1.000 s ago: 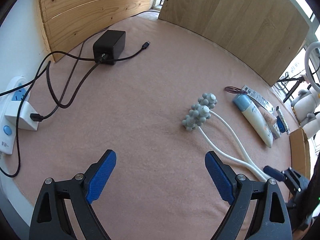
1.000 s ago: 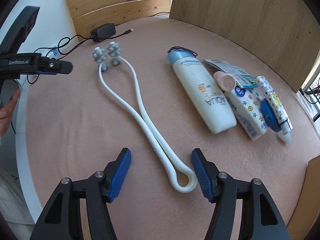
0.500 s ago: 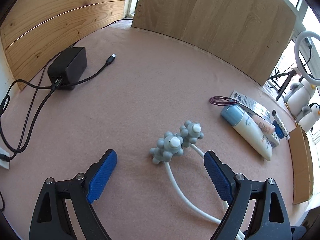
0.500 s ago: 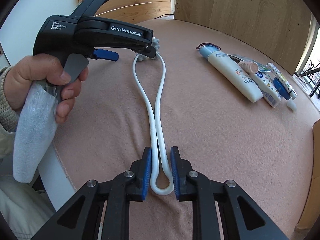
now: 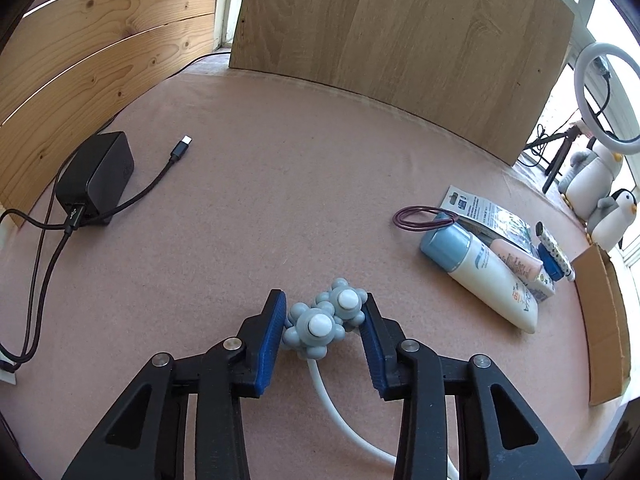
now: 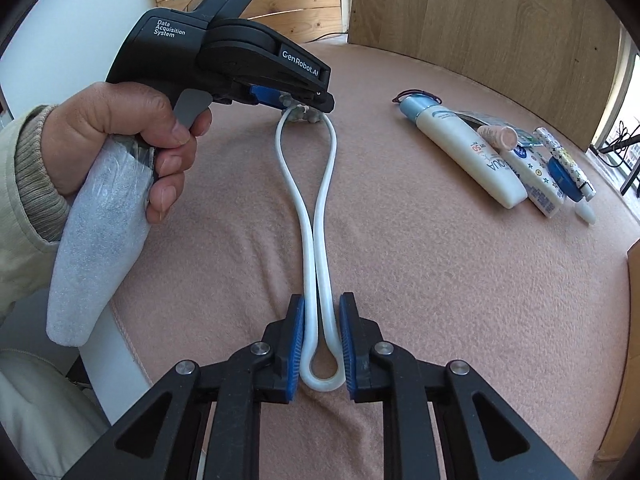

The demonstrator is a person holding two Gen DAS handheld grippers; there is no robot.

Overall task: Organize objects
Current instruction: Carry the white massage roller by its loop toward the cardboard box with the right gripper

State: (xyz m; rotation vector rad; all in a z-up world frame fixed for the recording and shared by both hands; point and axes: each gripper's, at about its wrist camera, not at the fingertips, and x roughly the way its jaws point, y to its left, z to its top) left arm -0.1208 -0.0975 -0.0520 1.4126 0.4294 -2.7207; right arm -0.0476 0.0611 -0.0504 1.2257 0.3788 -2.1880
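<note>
Both wrist views sit low and close over the desk (image 5: 320, 168), facing its far edge; both show the bottle row (image 6: 468, 156)

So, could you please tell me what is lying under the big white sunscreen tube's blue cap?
A dark purple hair tie pokes out from beneath the sunscreen tube at its cap end; how far it runs underneath is hidden.
</note>
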